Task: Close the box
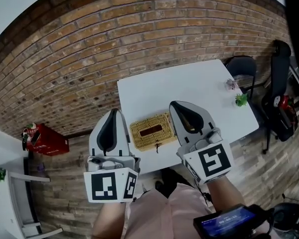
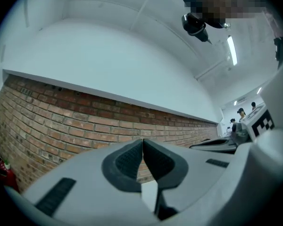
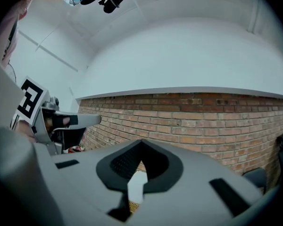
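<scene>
A woven wicker box [image 1: 149,130] with a dark slot in its top lies on the white table [image 1: 189,91], near the table's front edge. My left gripper [image 1: 116,111] is held up above the floor, just left of the box, jaws shut with nothing between them. My right gripper [image 1: 175,104] hangs over the box's right end, also shut and empty. In the left gripper view the left gripper [image 2: 142,140] points at the brick wall. The right gripper view shows the right gripper [image 3: 141,142] pointing at the same wall, with a sliver of wicker box [image 3: 133,206] below.
A small green plant [image 1: 241,100] and a little pot [image 1: 231,84] stand at the table's right edge. Dark chairs [image 1: 279,88] stand to the right. A red case [image 1: 42,138] sits on the floor at left. A white shelf unit [image 1: 15,198] is at lower left.
</scene>
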Tool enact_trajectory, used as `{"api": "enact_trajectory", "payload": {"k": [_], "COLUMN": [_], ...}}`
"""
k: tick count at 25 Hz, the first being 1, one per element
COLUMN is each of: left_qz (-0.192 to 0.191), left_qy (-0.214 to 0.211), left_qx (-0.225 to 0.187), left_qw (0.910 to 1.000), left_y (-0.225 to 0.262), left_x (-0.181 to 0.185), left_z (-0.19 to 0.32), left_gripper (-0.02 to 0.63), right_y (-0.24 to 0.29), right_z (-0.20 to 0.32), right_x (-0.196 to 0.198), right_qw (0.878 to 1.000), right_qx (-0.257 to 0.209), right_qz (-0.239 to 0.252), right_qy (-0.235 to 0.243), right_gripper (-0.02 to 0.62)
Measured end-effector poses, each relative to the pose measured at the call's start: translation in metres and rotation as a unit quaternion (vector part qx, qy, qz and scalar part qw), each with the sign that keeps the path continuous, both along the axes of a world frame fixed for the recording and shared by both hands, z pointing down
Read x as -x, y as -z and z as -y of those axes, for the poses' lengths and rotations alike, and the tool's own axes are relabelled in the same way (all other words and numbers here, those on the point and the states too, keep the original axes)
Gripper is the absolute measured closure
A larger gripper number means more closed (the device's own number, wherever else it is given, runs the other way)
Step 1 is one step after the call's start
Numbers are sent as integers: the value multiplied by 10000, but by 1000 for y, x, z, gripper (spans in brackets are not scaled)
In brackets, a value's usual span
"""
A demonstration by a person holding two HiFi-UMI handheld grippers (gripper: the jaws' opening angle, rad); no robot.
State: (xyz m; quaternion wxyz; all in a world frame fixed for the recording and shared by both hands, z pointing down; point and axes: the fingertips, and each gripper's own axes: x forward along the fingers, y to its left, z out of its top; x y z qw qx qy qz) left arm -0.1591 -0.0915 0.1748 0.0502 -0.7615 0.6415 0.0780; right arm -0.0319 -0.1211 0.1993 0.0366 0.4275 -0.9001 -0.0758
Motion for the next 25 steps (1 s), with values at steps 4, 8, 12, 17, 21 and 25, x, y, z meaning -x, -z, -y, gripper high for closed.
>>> {"api": "enact_trajectory", "payload": {"k": [4, 8, 12, 17, 21, 25], "left_qz": [79, 130, 160, 195, 221, 234], "left_qy": [29, 46, 53, 53, 79, 94], "left_qx": [8, 24, 66, 107, 100, 114], "left_qw": [10000, 9999, 9998, 9997, 9997, 9996], "left_y": [-1, -3, -6, -8, -9, -10], "left_x": [0, 0, 1, 2, 2, 2], "left_z": [0, 1, 2, 3, 6, 9], "left_gripper": [592, 592, 592, 592, 592, 592], "right_y": [-1, -4, -6, -8, -10, -11], "right_z": [0, 1, 2, 4, 7, 11], "right_x": [3, 3, 5, 7, 6, 6], "right_qw": [10000, 10000, 10000, 9999, 9999, 9999], "right_qx": [3, 34, 63, 110, 113, 122], "right_qz": [12, -11, -24, -60, -73, -80], "right_qy": [14, 10, 4, -12, -12, -5], "right_gripper": [597, 597, 597, 597, 597, 597]}}
